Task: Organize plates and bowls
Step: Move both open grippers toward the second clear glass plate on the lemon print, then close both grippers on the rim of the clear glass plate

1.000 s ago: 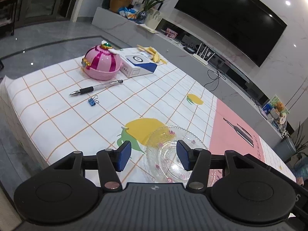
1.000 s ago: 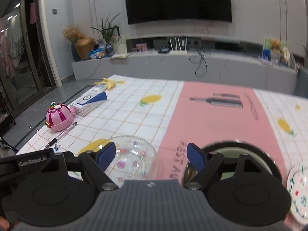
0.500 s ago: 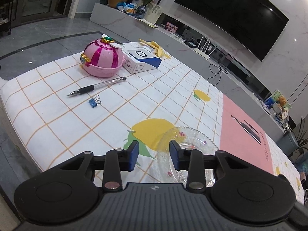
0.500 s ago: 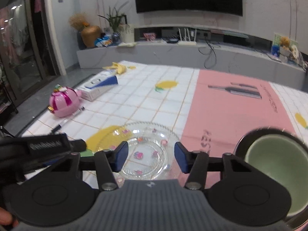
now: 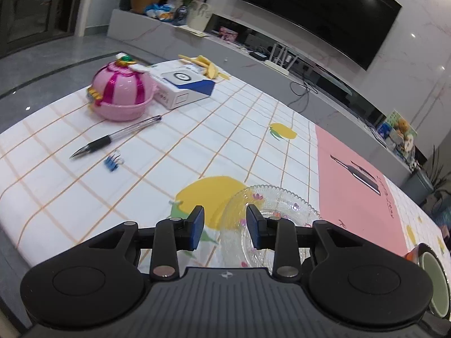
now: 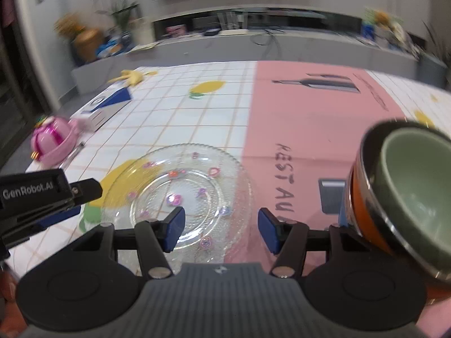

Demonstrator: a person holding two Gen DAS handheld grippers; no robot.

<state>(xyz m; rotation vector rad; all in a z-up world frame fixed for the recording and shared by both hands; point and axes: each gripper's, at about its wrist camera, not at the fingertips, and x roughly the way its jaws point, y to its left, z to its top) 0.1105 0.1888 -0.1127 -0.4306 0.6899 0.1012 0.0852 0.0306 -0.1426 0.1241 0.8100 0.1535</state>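
A clear glass plate (image 6: 180,191) with small pink flowers lies flat on the tablecloth; it also shows in the left wrist view (image 5: 279,211). My left gripper (image 5: 225,226) is open, low over the plate's left rim, with the rim between its blue pads. My right gripper (image 6: 221,229) is open and empty, just above the plate's near right edge. An orange bowl with a green inside (image 6: 406,191) stands close to the right of the right gripper; it shows at the right edge of the left wrist view (image 5: 434,281).
A pink toy box (image 5: 121,93), a pen (image 5: 115,136), a blue binder clip (image 5: 112,162), a white and blue carton (image 5: 183,84) and a banana peel (image 5: 205,64) lie at the table's far left. The table's left edge (image 5: 17,248) is close.
The left gripper moved lower and closer to the plate's left rim. The right gripper swung left over the plate, opened wider, and the bowl now sits close at its right.
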